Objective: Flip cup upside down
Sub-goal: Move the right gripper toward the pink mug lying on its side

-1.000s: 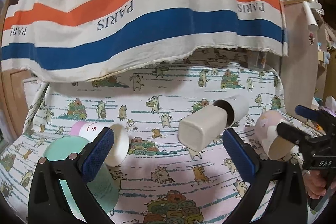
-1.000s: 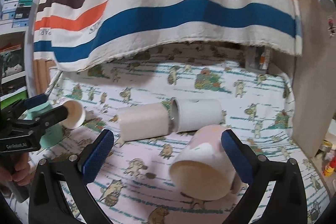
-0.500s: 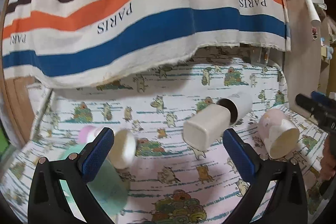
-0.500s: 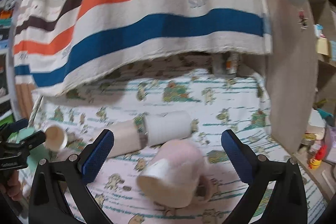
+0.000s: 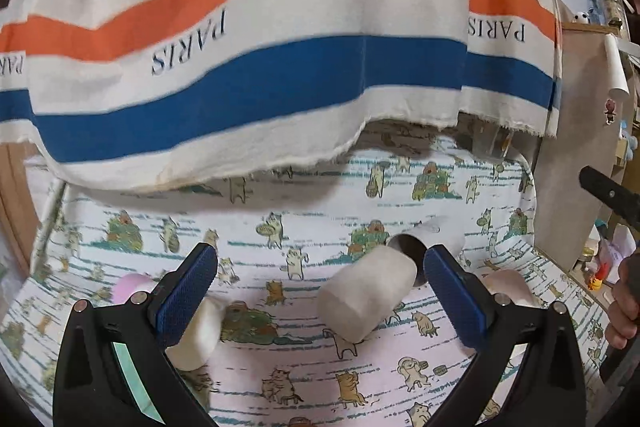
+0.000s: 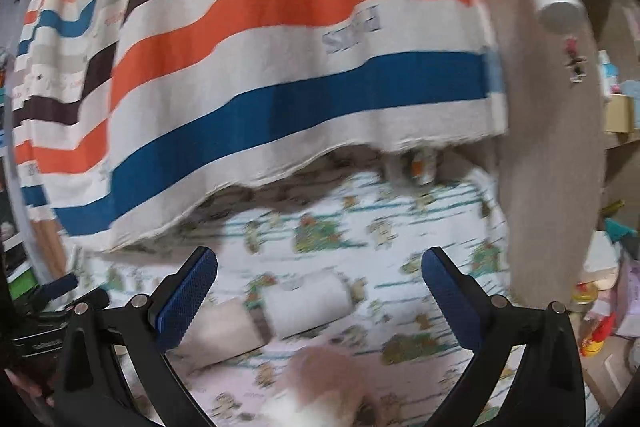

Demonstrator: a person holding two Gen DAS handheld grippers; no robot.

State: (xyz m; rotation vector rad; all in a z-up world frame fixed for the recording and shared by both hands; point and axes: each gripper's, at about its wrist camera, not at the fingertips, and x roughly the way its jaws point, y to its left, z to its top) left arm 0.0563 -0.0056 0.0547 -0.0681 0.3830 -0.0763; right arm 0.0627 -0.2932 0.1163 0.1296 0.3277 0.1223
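Lifted clear, both the left gripper (image 5: 320, 291) and right gripper (image 6: 319, 291) hang spread and empty, leaving the pink cup (image 6: 320, 387) on its side, unflipped.

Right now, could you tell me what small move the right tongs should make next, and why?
Probably lower the right tongs toward the pink cup. They hang open and empty, while the cup lies on its side on the printed cloth, low in front of them and not yet flipped. The view is blurred, so its rim direction is unclear.
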